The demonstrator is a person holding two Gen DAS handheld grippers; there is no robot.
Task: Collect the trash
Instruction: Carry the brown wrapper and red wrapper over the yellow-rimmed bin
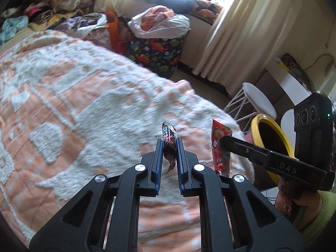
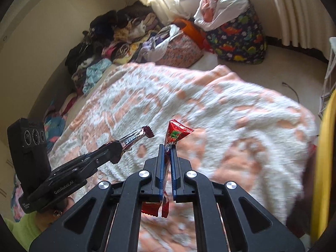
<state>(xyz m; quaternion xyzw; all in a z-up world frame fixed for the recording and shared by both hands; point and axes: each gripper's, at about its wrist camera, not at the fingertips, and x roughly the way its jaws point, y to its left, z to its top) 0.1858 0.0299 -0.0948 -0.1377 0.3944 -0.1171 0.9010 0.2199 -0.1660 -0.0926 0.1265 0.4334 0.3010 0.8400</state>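
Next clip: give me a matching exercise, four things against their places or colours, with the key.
Things:
1. brown wrapper
2. red wrapper
3. bin
4. dinosaur bag

Descriptions:
A. yellow rim, beside the bed
B. on the floor by the curtain
C. pinched in the left claw
D. pinched in the right claw

Pairs: 1-C, 2-D, 3-A, 4-B

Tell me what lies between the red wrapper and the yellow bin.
Only the right tongs, shut on the red wrapper, cross that gap; below them the blanket ends short of the yellow bin. The left wrist view shows this.
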